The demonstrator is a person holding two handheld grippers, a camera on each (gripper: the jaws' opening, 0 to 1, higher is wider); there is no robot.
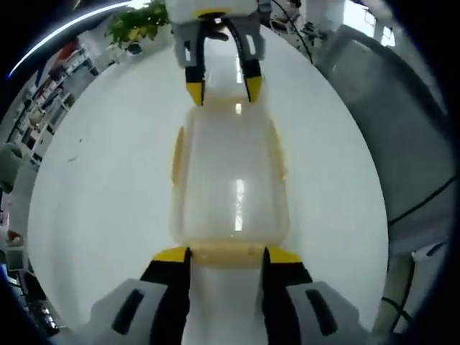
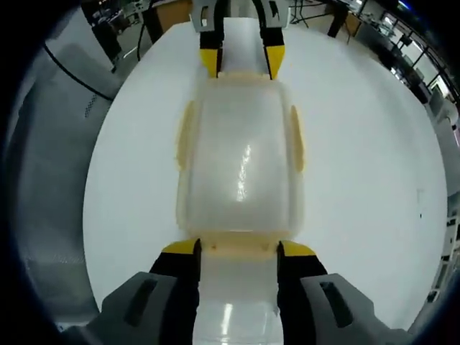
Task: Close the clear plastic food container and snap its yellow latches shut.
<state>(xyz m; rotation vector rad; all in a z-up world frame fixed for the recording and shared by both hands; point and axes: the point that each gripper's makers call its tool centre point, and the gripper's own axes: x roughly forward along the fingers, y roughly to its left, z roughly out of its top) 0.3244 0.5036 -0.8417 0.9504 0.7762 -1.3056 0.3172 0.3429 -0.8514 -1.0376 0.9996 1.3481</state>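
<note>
The clear plastic food container [image 1: 230, 180] [image 2: 241, 165] lies lengthwise on the white table [image 1: 108, 180] [image 2: 359, 165] with its lid on. Pale yellow latches [image 1: 177, 152] [image 2: 295, 136] show on both long sides. My left gripper [image 1: 228, 256] is open, its yellow fingertips [image 1: 171, 254] flanking the near end latch [image 1: 228, 253]. My right gripper [image 2: 238, 249] is open in the same way around the opposite end latch [image 2: 238, 246]. Each gripper faces the other across the box: the right gripper [image 1: 223, 90] at the far end in the left gripper view, the left gripper [image 2: 241, 61] in the right gripper view.
A green plant [image 1: 136, 25] stands beyond the table's far left edge. A grey panel [image 1: 402, 129] [image 2: 57, 144] runs along one side of the table. Desks and chair legs [image 2: 154, 21] sit past the far edge.
</note>
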